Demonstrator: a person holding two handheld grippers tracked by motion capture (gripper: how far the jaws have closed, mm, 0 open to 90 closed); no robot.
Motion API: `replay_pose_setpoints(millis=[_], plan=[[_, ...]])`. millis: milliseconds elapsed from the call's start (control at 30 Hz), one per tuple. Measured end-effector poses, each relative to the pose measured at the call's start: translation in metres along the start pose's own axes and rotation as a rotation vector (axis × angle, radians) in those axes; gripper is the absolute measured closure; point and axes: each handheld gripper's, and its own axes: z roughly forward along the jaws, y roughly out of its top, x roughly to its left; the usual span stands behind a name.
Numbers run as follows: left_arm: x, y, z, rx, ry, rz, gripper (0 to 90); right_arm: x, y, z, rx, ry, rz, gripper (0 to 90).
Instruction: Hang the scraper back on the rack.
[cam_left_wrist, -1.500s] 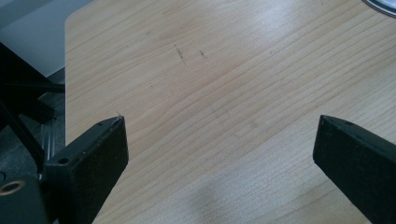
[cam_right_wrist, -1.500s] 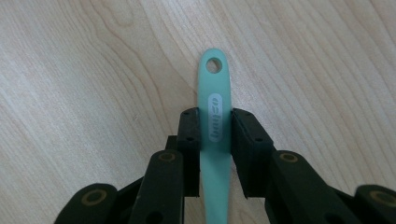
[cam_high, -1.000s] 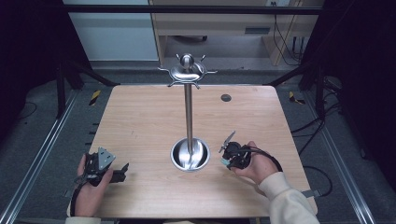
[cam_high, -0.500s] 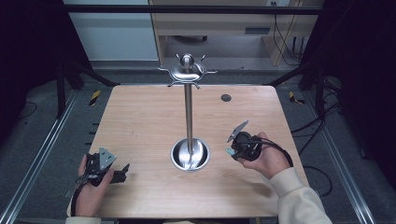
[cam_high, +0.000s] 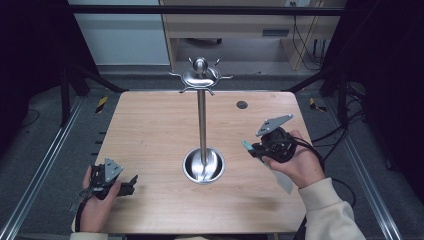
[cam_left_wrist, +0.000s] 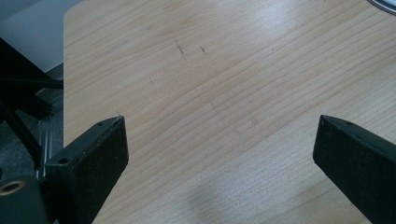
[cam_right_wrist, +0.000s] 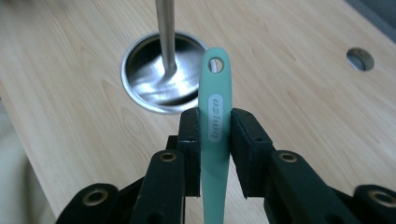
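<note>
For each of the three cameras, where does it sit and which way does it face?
High view: above the person's side, facing forward and down on the wooden table; both hands, left gripper and right gripper show.
Left gripper view: rides that gripper, facing along its open black fingers over bare wood.
Right gripper view: rides that gripper, facing down its fingers, shut on a green utensil handle, towards the steel stand.
Shared: high and right gripper views both show the stand's round base and the table's hole.

Grey floor (cam_high: 45, 145) around wooden tabletop (cam_high: 150, 130); pale wooden cabinet (cam_high: 235, 30) far beyond hand-held gripper; dark frame rails (cam_high: 30, 185) alongside.
</note>
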Motion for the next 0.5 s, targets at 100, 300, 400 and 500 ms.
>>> replay_pose_setpoints(millis=[100,300,400,500], plan=[[0.0,0.0,-0.001,-0.001,0.002,-0.002,3.1,0.001,0.004,-0.005,-0.038,0.005,-0.001,74.3],[0.0,0.0,0.0,-0.002,0.004,-0.003,3.1,0.0,0.007,-0.009,-0.112,0.009,0.016,74.3],[0.0,0.0,0.0,-0.001,0.005,-0.003,3.1,0.0,0.009,-0.011,-0.146,0.015,0.027,74.3],[0.0,-0.001,-0.001,-0.003,0.006,-0.009,3.1,0.001,0.012,-0.014,-0.177,0.017,0.035,74.3]])
